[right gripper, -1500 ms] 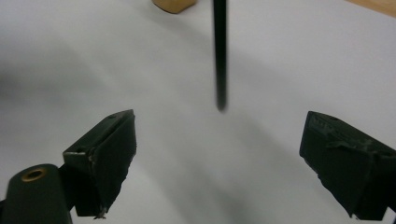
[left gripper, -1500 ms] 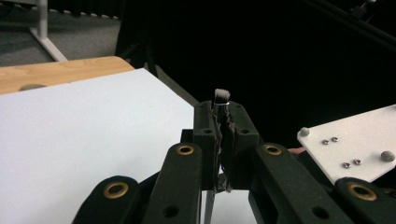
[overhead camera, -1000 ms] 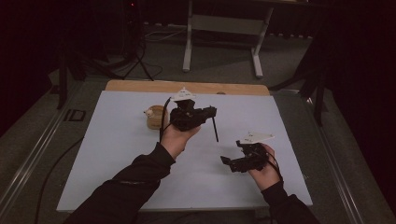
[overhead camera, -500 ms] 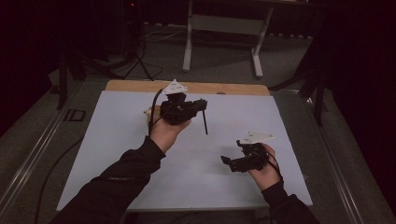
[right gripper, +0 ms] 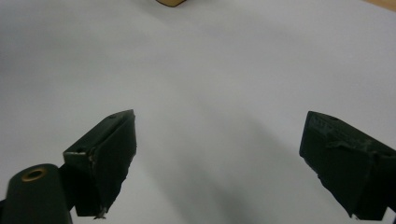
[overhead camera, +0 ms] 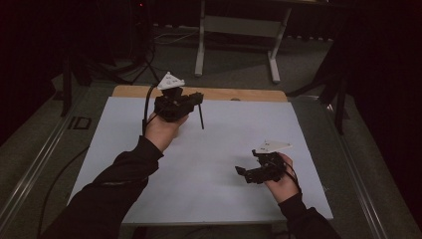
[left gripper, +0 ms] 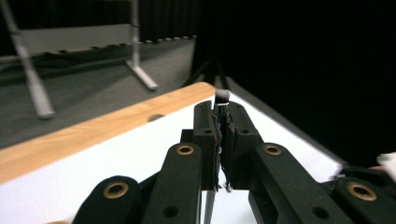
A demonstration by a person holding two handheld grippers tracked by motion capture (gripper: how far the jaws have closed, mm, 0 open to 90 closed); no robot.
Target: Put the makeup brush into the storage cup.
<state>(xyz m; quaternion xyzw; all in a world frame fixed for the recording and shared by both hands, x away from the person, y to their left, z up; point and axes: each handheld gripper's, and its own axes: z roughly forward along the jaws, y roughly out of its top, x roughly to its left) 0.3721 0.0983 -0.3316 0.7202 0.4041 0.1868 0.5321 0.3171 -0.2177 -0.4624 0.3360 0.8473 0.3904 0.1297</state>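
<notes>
My left gripper (overhead camera: pixel 197 98) hovers over the far left part of the white board (overhead camera: pixel 219 149), shut on a thin black brush (overhead camera: pixel 201 117) that hangs down from the jaws. In the left gripper view the jaws (left gripper: pixel 219 116) press together on the brush (left gripper: pixel 222 99), whose pale tip sticks out above them. Near the board's front right, my right gripper (overhead camera: pixel 245 173) rests low, its jaws wide open. The right gripper view has the same jaws (right gripper: pixel 224 140) apart over bare white surface, nothing between them.
A wooden strip (overhead camera: pixel 239 93) runs along the board's far edge. A small tan object (right gripper: pixel 170 2) peeks in at the top of the right gripper view. A metal stand (overhead camera: pixel 239 30) is on the floor beyond the table.
My left hand has lifted and moved toward the far left with the brush, now covering the tan object seen beside it earlier. The right hand has stayed still.
</notes>
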